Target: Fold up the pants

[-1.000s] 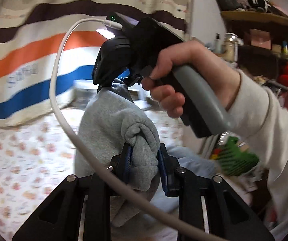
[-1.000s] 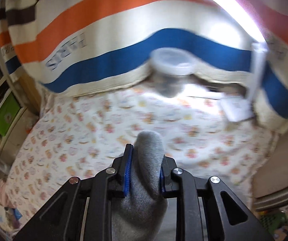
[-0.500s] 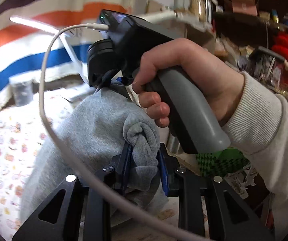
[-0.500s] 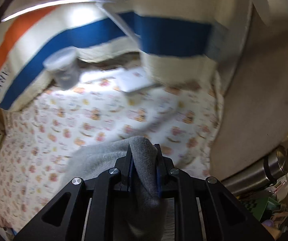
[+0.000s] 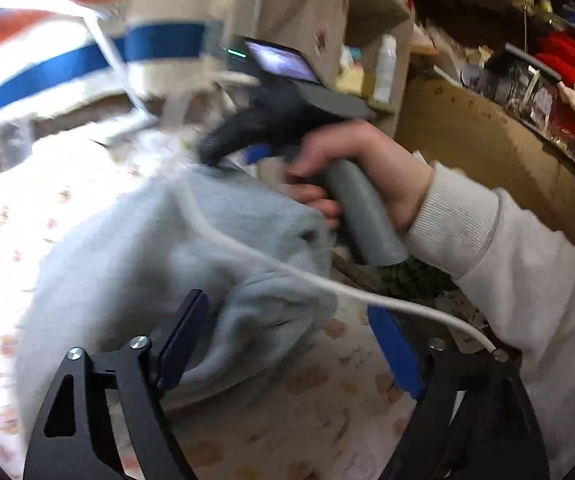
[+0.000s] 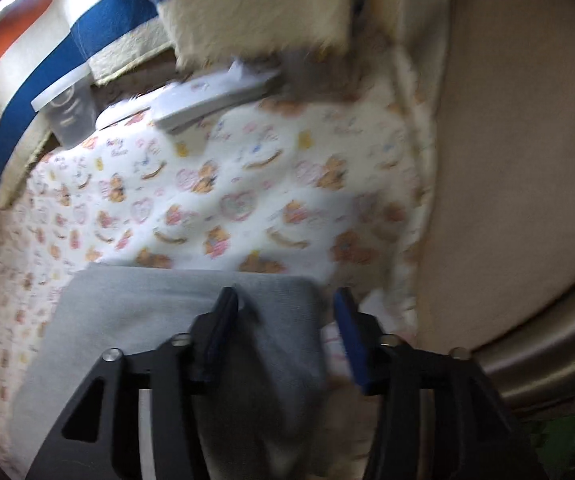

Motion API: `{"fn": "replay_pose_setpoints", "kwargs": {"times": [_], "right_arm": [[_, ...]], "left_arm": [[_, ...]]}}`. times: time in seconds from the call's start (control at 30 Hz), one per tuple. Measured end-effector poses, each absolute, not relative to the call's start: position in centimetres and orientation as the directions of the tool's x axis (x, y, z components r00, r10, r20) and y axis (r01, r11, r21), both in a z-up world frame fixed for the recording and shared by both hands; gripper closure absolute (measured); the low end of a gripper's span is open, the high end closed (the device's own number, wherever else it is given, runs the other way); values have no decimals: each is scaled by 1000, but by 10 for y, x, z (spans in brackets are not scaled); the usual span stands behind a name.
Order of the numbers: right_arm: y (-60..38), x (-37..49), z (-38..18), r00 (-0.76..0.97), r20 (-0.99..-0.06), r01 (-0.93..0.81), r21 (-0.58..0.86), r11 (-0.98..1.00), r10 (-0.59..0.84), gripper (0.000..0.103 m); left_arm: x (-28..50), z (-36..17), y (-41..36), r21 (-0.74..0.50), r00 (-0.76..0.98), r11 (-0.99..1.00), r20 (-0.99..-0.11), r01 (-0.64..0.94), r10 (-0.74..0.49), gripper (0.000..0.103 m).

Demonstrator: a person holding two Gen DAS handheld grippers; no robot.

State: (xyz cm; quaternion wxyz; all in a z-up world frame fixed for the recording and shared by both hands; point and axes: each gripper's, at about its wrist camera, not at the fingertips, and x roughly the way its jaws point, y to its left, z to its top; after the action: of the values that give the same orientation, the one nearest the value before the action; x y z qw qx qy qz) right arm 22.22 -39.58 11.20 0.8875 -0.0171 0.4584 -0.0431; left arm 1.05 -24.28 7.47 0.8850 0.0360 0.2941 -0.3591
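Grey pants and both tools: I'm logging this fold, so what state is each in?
Grey fleece pants: lying folded on the bear-print bedsheet, released.
Left tool: open, jaws just widened, bunched cloth between them unpressed.
Right tool: open, jaws just widened, over the pants' edge.

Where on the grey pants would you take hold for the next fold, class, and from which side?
Probably the bunched end of the grey pants, lying between the open left claw. It stands raised off the patterned sheet, so come from above, one pad either side of the hump.
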Motion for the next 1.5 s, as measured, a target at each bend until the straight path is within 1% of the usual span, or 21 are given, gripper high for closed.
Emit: {"fn": "replay_pose_setpoints", "kwargs": {"times": [0.1, 0.2, 0.33, 0.47, 0.5, 0.53, 0.57, 0.6, 0.67, 0.73, 0.8, 0.9, 1.0, 1.1, 1.2, 1.23, 1.27, 1.33, 1.37, 1.47, 1.5], "right_arm": [[-404, 200, 146, 662, -743, 97, -40, 994, -95, 49], [-402, 172, 175, 688, -726, 78, 84, 993, 8, 48], [-359, 116, 189, 725, -687, -23, 31, 999, 38, 48], [-333, 80, 172, 754, -655, -2, -80, 997, -51, 49], [-331, 77, 165, 754, -655, -6, -86, 996, -52, 55], [-331, 76, 156, 740, -671, -11, -91, 996, -53, 68], [-335, 76, 146, 720, -693, -16, -79, 997, -43, 75], [-340, 76, 135, 699, -714, -21, -54, 998, -24, 91], [-351, 74, 116, 670, -742, -5, -39, 999, -25, 93], [-362, 66, 97, 653, -756, 19, -44, 999, -46, 93], [-373, 57, 80, 640, -767, 32, -30, 999, -43, 93], [-382, 50, 57, 608, -792, 43, -42, 998, -59, 93], [-380, 47, 63, 608, -790, 41, -63, 997, -75, 93], [-378, 43, 97, 656, -754, 42, -19, 999, -42, 92], [-368, 46, 125, 721, -693, 10, 31, 999, 14, 91], [-362, 50, 129, 723, -690, -10, 43, 999, 36, 84], [-355, 54, 130, 721, -690, -31, 54, 998, 59, 78], [-342, 58, 127, 725, -685, -56, 50, 997, 75, 42], [-335, 56, 121, 730, -680, -72, 33, 997, 75, 38], [-320, 46, 105, 711, -698, -140, -31, 990, 78, 37], [-316, 42, 99, 702, -710, -156, -67, 986, 63, 37]], "left_arm": [[5, 94, -206, -87, 664, 793, -496, 603, -560, 22], [21, 112, -166, -127, 710, 838, -473, 531, -522, 22], [45, 122, -125, -141, 774, 897, -461, 418, -434, 24], [68, 107, -121, -133, 759, 911, -514, 390, -400, 42], [74, 100, -124, -136, 741, 912, -544, 387, -395, 52], [81, 90, -126, -148, 714, 910, -576, 387, -398, 59], [86, 81, -128, -163, 686, 908, -607, 387, -401, 72], [89, 71, -129, -180, 658, 909, -639, 377, -399, 82], [88, 49, -131, -225, 619, 904, -668, 363, -414, 88], [79, 27, -140, -203, 608, 903, -680, 379, -409, 91], [65, 2, -156, -128, 606, 901, -699, 415, -379, 91], [42, -10, -172, 16, 693, 897, -641, 442, -330, 91], [47, 0, -165, -51, 664, 901, -659, 430, -354, 91], [57, 24, -150, -139, 636, 889, -650, 437, -415, 91], [65, 57, -146, -107, 696, 898, -595, 427, -402, 85], [68, 65, -147, -102, 703, 897, -586, 429, -403, 81], [74, 71, -147, -106, 701, 897, -587, 428, -404, 71], [78, 77, -145, -130, 694, 896, -589, 426, -415, 68], [75, 78, -144, -129, 693, 892, -585, 434, -422, 65], [58, 71, -142, -60, 718, 898, -578, 436, -387, 48], [54, 67, -139, -50, 719, 900, -583, 433, -378, 47]]}}
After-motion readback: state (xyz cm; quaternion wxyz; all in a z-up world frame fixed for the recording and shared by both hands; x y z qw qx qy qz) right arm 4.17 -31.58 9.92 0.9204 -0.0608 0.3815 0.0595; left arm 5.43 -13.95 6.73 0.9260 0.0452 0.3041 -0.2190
